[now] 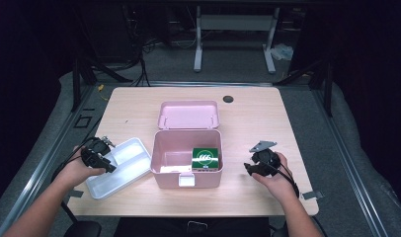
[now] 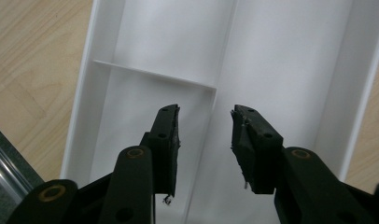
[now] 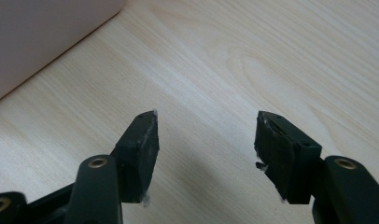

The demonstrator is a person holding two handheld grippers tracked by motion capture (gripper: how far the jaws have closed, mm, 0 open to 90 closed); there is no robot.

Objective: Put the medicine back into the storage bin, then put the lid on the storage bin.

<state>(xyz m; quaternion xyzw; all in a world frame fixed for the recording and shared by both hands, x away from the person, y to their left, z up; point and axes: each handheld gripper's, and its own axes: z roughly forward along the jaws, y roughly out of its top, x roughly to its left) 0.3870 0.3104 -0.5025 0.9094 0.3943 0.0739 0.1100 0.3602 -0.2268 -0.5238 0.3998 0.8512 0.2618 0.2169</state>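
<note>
1. Left gripper (image 2: 204, 135) over the white tray (image 1: 120, 168) at the near-left of the table (image 1: 267, 123). I see its jaws parted with the tray's centre divider (image 2: 215, 93) running between them; pads touch nothing. No grip.
2. The tray lies slanted, its near-left corner at the table's front edge. In the left gripper view a cross wall (image 2: 150, 77) sits ahead of the jaws, and both compartments in sight are bare.
3. Right gripper (image 3: 206, 140) at the near right, jaws apart above bare wood, holding nothing. In the high view its hand (image 1: 272, 180) sits close to the front-right corner, wide wood around it.
4. Pink box (image 1: 187, 157) mid-table between my two hands, just beside the tray's right end. Its wall crosses the upper-left corner of the right gripper view, near the jaws but apart.
5. Inside the box, a green carton (image 1: 205, 157) against the right wall; floor to its left is open.
6. Box lid (image 1: 188, 115) stands open behind, blocking the far side.
7. Beyond: bare wood and a dark cable hole (image 1: 228, 98) near the far edge.
</note>
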